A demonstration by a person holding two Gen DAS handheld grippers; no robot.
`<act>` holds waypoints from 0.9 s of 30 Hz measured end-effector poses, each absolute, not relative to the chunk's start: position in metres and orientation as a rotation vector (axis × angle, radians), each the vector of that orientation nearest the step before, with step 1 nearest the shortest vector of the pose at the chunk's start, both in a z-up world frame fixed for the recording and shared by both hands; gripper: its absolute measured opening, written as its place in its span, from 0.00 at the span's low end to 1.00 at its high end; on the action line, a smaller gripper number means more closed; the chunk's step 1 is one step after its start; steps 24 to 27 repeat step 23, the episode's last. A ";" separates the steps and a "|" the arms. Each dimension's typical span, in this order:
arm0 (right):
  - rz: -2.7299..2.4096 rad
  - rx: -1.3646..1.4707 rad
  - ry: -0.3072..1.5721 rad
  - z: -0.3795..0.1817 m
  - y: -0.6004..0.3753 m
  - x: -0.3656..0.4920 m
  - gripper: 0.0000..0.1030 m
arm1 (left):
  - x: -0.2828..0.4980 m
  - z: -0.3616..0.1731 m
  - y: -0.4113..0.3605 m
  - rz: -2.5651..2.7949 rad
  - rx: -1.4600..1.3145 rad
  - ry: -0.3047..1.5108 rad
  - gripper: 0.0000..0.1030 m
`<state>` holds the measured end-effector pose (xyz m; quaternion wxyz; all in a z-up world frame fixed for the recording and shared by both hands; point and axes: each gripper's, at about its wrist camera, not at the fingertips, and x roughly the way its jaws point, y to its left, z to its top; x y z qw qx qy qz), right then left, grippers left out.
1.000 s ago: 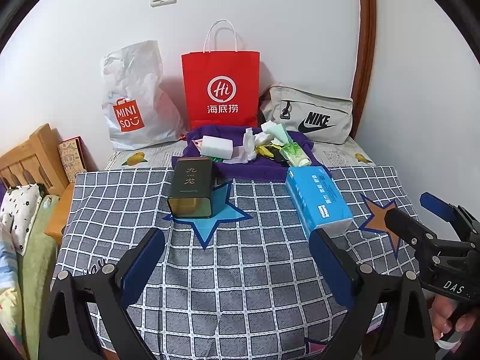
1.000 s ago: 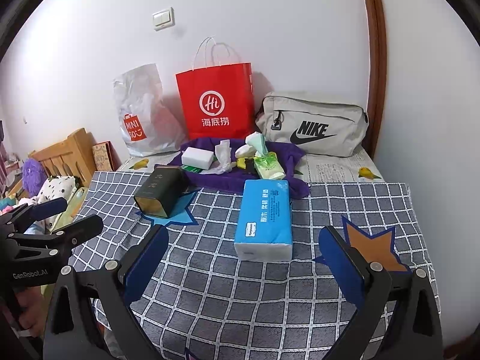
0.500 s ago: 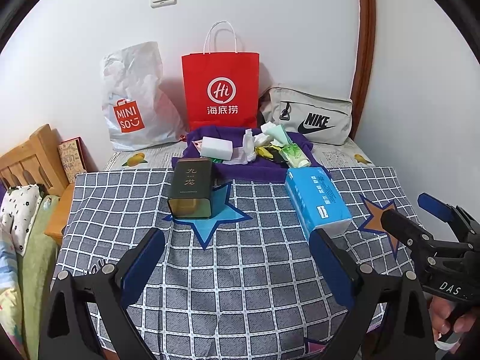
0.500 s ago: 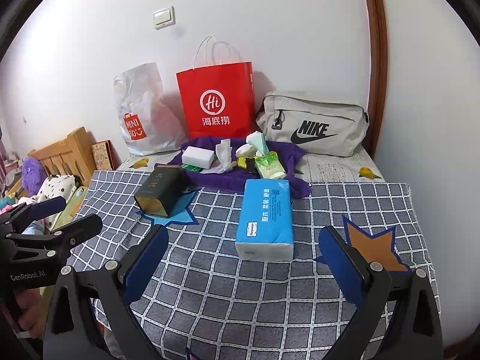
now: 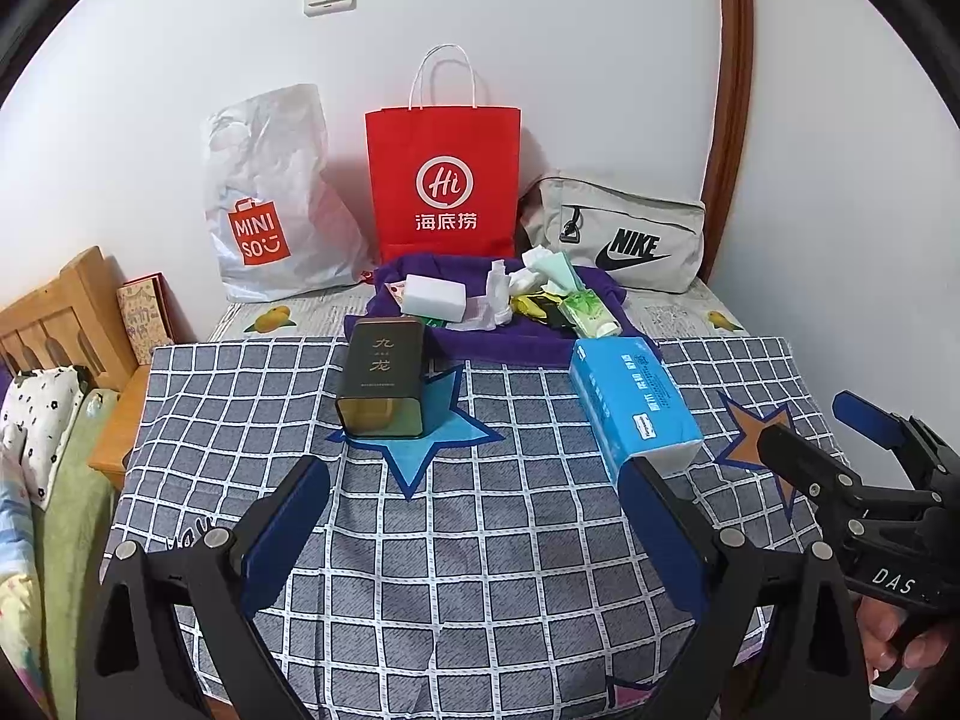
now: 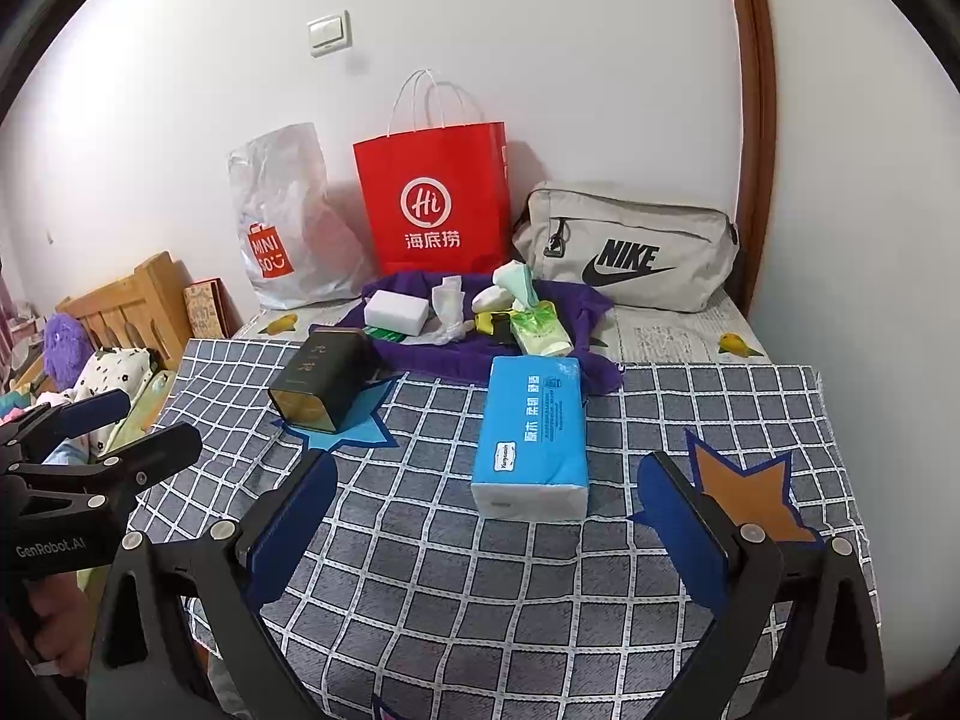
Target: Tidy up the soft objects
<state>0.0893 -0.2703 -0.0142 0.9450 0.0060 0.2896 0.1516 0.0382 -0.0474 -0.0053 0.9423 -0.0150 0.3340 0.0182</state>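
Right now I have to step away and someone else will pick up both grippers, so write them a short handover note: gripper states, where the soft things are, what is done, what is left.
Left gripper: open, empty, above the checked cloth.
Right gripper: open, empty, facing the blue tissue pack.
Blue tissue pack lies flat on the checked cloth, clear of both grippers.
White sponge block, crumpled tissues and green tissue packet sit piled on the purple cloth at the back.
Dark tin lies on its side on the blue star.
Done: nothing visibly sorted.
Left: every soft item; the blue pack looks nearest.
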 end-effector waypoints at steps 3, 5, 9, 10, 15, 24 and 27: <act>0.308 0.011 0.590 -0.014 -0.270 0.089 0.96 | 0.038 -0.005 -0.047 0.036 -0.032 0.681 0.95; 0.309 0.011 0.590 -0.014 -0.270 0.089 0.96 | 0.038 -0.006 -0.047 0.037 -0.031 0.681 0.95; 0.309 0.011 0.592 -0.014 -0.270 0.089 0.96 | 0.038 -0.006 -0.047 0.038 -0.032 0.681 0.95; 0.310 0.012 0.592 -0.014 -0.270 0.089 0.96 | 0.038 -0.006 -0.048 0.039 -0.033 0.681 0.95; 0.312 0.011 0.593 -0.014 -0.270 0.089 0.96 | 0.038 -0.006 -0.047 0.039 -0.034 0.682 0.95; 0.321 0.011 0.598 -0.015 -0.270 0.090 0.96 | 0.038 -0.006 -0.047 0.039 -0.033 0.683 0.95; 0.321 0.011 0.598 -0.015 -0.270 0.090 0.96 | 0.038 -0.006 -0.047 0.039 -0.033 0.683 0.95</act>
